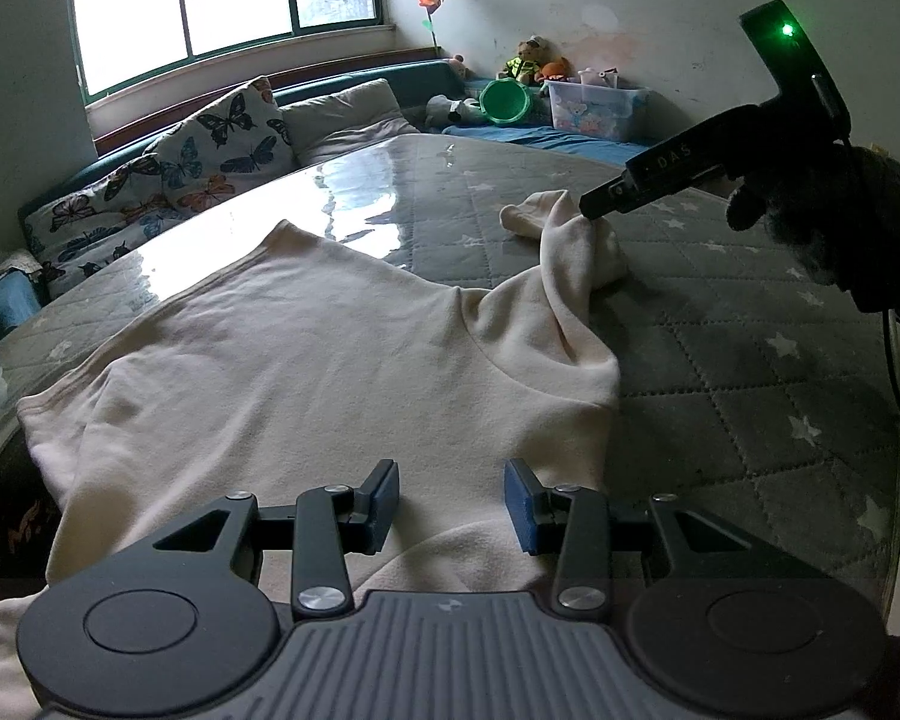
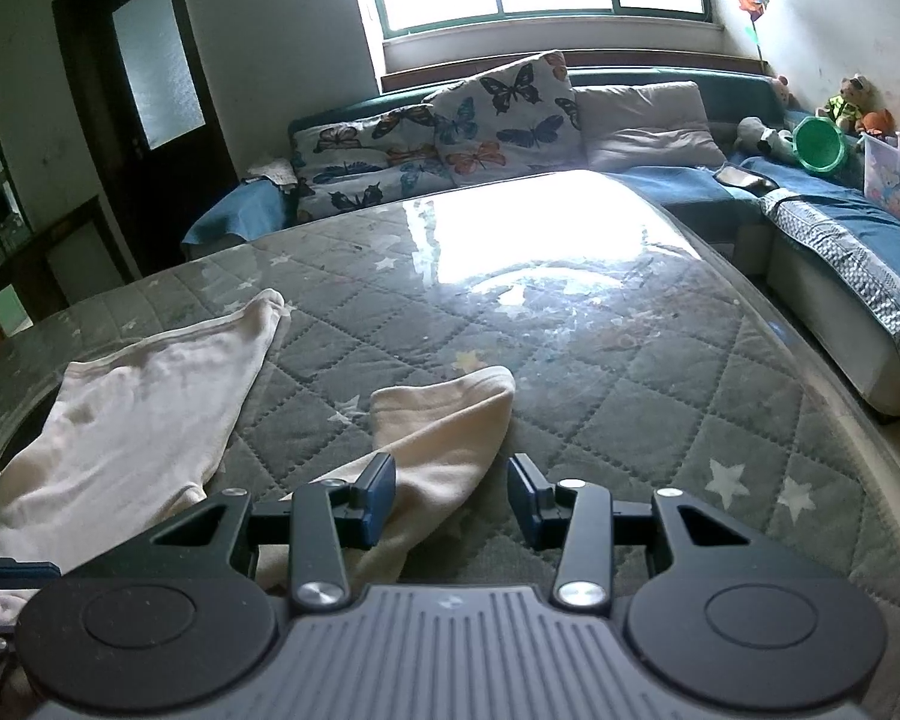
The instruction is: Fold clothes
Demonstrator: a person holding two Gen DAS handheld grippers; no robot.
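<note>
A cream sweatshirt lies spread on the table, which has a grey quilted star cloth under a shiny cover. My left gripper hovers over the garment's near part. Its jaws stand apart and only flat cloth shows between them. One sleeve runs off to the right, rumpled. My right gripper, held by a dark-gloved hand, has its tip at that sleeve. In the right wrist view the right gripper is open. The sleeve lies under its left finger and the cuff reaches past the fingertips.
A sofa with butterfly cushions runs behind the table and along the right wall. A green basin, a plastic box and soft toys sit in the corner. The table's rounded edge drops off at right. A dark door stands far left.
</note>
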